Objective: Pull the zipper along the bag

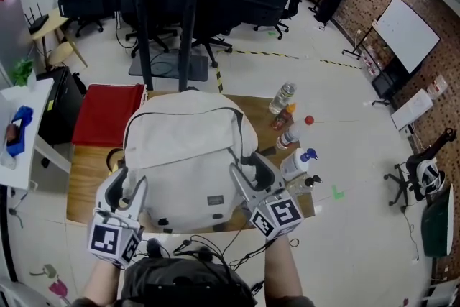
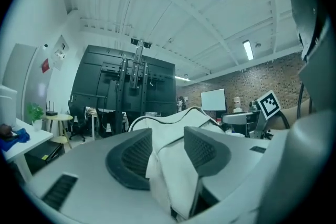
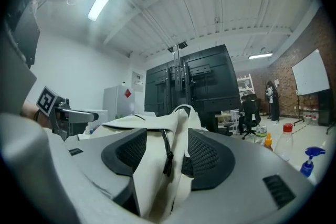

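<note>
standing spread at the near edge of the wooden table (image 1: 85,180), the left gripper (image 1: 129,185) and the right gripper (image 1: 250,170) are each pointing level at the near side of a pale grey backpack (image 1: 188,147); their marker cubes (image 1: 113,239) are sitting closest to the person; in the left gripper view the left gripper's (image 2: 165,152) jaws are standing wide apart with a loose fold of the backpack's fabric (image 2: 176,176) rising between them, not pinched; in the right gripper view the right gripper's (image 3: 165,152) jaws are likewise standing wide apart, with backpack fabric (image 3: 149,165) and a dark knotted pull cord (image 3: 167,157) hanging between the pads, not pinched; the backpack is lying flat in the middle of the table, its top handle pointing away from the person; a red fabric item (image 1: 108,115) is lying at its far left, partly over the table edge; to the right of the backpack a white spray bottle with a blue head (image 1: 298,162), an orange-topped bottle (image 1: 284,117) and a clear water bottle (image 1: 282,98) are standing in a loose row; beyond the table a black upright frame (image 1: 167,7) and dark office chairs (image 1: 215,25) are standing on the pale floor; a whiteboard (image 1: 406,32) is leaning at the far right by the brick wall.
</note>
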A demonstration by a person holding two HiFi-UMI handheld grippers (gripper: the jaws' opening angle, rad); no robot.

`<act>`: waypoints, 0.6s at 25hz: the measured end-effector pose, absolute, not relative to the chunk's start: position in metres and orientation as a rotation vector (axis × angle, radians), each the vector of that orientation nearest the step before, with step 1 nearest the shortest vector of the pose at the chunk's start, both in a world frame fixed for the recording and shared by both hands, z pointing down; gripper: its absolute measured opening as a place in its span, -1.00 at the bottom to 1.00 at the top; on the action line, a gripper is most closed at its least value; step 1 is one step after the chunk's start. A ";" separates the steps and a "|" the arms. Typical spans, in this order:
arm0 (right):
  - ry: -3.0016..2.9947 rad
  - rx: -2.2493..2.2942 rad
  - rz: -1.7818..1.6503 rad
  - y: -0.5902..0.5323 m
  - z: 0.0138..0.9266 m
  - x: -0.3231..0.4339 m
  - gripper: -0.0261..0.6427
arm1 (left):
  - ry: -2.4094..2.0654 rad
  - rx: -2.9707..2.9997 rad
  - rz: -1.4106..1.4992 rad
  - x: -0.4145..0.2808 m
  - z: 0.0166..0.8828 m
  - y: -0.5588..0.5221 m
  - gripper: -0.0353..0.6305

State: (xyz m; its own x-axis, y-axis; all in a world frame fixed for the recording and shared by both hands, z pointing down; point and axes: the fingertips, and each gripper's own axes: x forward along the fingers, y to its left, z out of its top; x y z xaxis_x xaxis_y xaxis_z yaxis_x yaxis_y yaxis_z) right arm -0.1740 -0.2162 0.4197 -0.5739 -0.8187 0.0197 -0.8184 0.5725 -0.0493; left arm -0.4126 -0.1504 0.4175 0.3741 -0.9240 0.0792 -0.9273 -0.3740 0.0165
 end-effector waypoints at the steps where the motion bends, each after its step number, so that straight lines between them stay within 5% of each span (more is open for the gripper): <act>1: 2.777 -1.443 -0.064 -0.212 0.417 -0.172 -0.15 | -1.753 2.565 0.068 -0.410 0.411 -0.149 -0.27; 4: 2.754 -1.387 -0.025 -0.200 0.403 -0.170 -0.37 | -1.826 2.588 0.017 -0.401 0.395 -0.142 -0.56; 8: 2.698 -1.356 0.077 -0.186 0.381 -0.162 -0.82 | -1.838 2.602 -0.008 -0.378 0.385 -0.139 -0.65; 15: 2.726 -1.299 0.152 -0.178 0.381 -0.144 -0.86 | -1.832 2.618 -0.007 -0.329 0.386 -0.142 -0.84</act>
